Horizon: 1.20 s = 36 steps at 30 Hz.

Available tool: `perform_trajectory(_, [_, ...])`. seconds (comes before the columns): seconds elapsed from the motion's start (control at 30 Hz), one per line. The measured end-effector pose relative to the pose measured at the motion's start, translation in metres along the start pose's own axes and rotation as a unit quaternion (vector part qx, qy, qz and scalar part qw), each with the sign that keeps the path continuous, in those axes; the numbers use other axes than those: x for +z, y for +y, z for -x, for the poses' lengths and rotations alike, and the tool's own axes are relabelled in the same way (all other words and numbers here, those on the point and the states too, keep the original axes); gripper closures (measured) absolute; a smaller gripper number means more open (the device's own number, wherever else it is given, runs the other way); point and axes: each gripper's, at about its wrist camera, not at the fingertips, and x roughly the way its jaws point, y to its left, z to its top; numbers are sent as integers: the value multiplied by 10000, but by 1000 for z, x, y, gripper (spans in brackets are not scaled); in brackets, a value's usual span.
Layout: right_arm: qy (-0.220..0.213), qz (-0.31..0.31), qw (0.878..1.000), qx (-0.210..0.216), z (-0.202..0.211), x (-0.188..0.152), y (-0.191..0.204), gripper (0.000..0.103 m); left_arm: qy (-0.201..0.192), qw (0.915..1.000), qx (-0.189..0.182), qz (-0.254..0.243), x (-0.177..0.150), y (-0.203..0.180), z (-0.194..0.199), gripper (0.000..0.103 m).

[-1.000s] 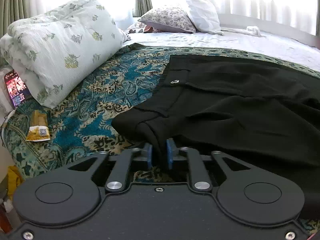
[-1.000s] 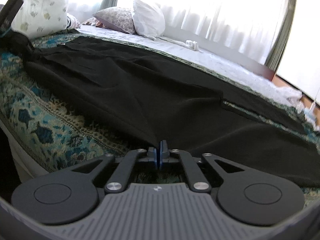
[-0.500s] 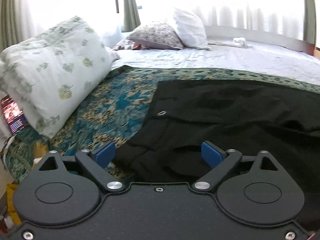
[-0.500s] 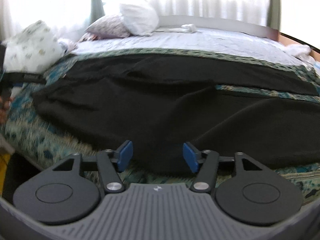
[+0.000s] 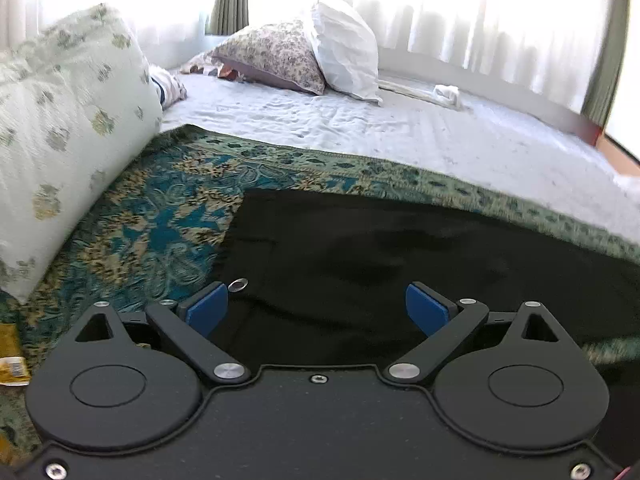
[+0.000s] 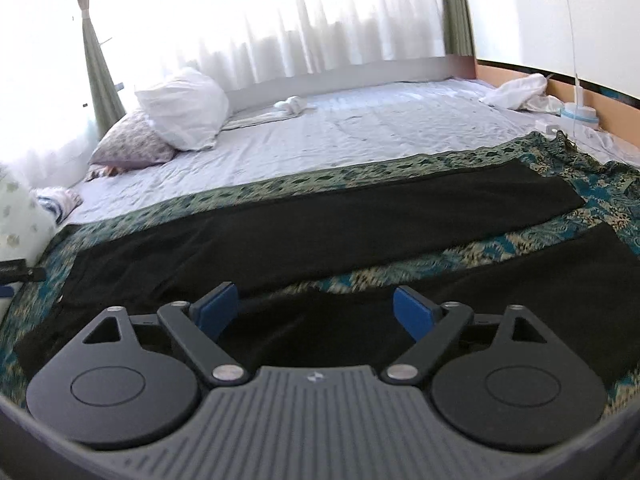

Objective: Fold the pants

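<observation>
Black pants (image 6: 320, 236) lie spread flat on a teal patterned bedspread (image 5: 160, 216), waistband to the left, both legs running right with a strip of bedspread between them. In the left wrist view the waistband end (image 5: 360, 248) shows a silver button (image 5: 238, 285). My left gripper (image 5: 316, 312) is open and empty just above the waistband. My right gripper (image 6: 316, 312) is open and empty above the near leg.
A large floral pillow (image 5: 60, 128) lies left of the waistband. Two more pillows (image 5: 312, 52) sit at the head of the white sheet (image 6: 360, 132). A white cloth and a small device (image 6: 576, 114) lie at the far right. A yellow packet (image 5: 12, 360) lies at the bed's left edge.
Both grippers were shut on the pants' near edge, then opened and let go. Both have since lifted and pulled back, the right one swinging its view to the right.
</observation>
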Motion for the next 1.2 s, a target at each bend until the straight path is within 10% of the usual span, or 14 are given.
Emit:
perform_trajectory(0.6, [1022,-1209,9840,-813,-165,105,-19,0,1129,9798,490,1575,81,17,-136,5])
perform_trajectory(1.2, [1227,-1614,9649,-1668,-358,134,-9,0,1188,9644,1132,2073,131,-5,-270,3])
